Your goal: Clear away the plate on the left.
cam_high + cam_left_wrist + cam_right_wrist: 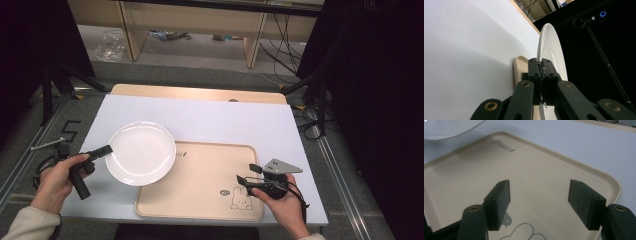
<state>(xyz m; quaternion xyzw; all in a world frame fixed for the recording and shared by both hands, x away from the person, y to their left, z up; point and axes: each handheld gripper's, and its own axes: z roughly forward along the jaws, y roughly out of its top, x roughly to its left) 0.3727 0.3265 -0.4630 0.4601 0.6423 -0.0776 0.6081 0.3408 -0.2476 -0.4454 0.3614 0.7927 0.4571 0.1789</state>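
On the white desk (210, 120), a beige tray (200, 200) is placed near the front edge, and a white plate (141, 152) is seen at the left of it. The right part of the plate lies over the left rim of the tray, while the rest of it is above the bare desk surface.

The plate is gripped at its left edge by the left claw (106, 150), which is held in the person's left hand (60, 177). In the left gripper view, the two black jaws are seen pressed together on the thin rim of the plate (549, 45), and the rounded corner of the tray (520, 67) is visible just behind them. Whether the plate is resting on the tray rim or is lifted a little cannot be told from the pictures.

The right claw (247, 174) is held in the right hand (280, 197) over the right side of the tray, close to a rabbit drawing (241, 197) printed on it. Its jaws are spread wide apart with nothing between them, as is shown in the right gripper view, where the tray surface (536, 185) is seen between them. In this view a small printed word (502, 145) is seen near the far corner of the tray, and a part of the plate (449, 128) is seen at the top left.
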